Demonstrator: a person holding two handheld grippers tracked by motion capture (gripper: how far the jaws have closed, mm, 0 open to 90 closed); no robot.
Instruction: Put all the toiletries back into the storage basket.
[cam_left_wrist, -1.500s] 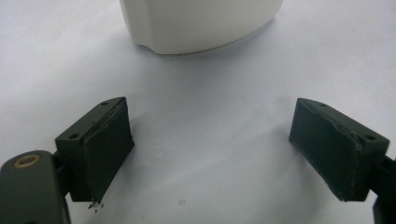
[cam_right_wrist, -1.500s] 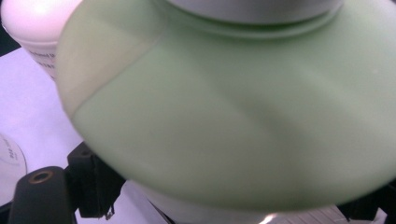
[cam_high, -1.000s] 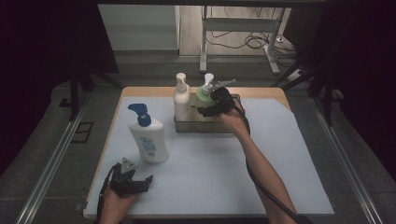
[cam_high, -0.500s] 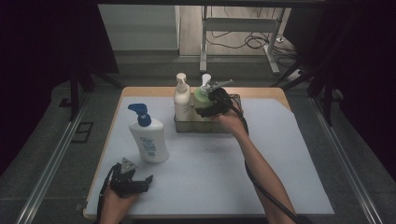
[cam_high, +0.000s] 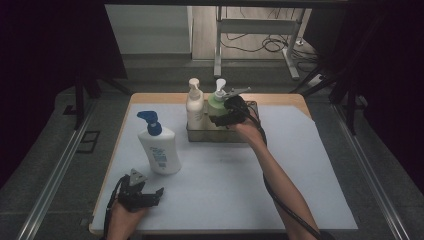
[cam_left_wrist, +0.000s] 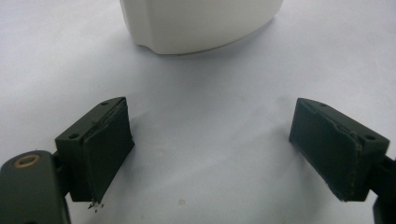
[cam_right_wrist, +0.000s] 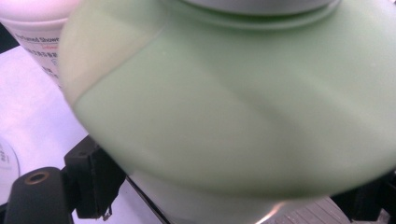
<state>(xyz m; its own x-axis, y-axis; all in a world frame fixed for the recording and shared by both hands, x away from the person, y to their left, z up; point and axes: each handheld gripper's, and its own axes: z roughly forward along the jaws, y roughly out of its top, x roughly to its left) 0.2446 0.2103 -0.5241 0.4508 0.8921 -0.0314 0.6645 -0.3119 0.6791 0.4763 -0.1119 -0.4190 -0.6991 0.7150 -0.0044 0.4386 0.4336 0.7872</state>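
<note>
A green pump bottle stands in a clear tray at the back of the table, beside a cream pump bottle. My right gripper reaches in from the right, jaws spread wide around the green bottle's body and pressed on it. In the right gripper view the green bottle bulges between both jaws, the cream bottle behind it. My left gripper rests open at the front left of the table. Its jaws hold nothing and point at a white bottle with a blue pump.
A pale sheet covers the wooden table, with bare room in the middle and at the right. The right gripper's cable trails along the forearm. Beyond the table's far edge stand metal frame legs and floor cables.
</note>
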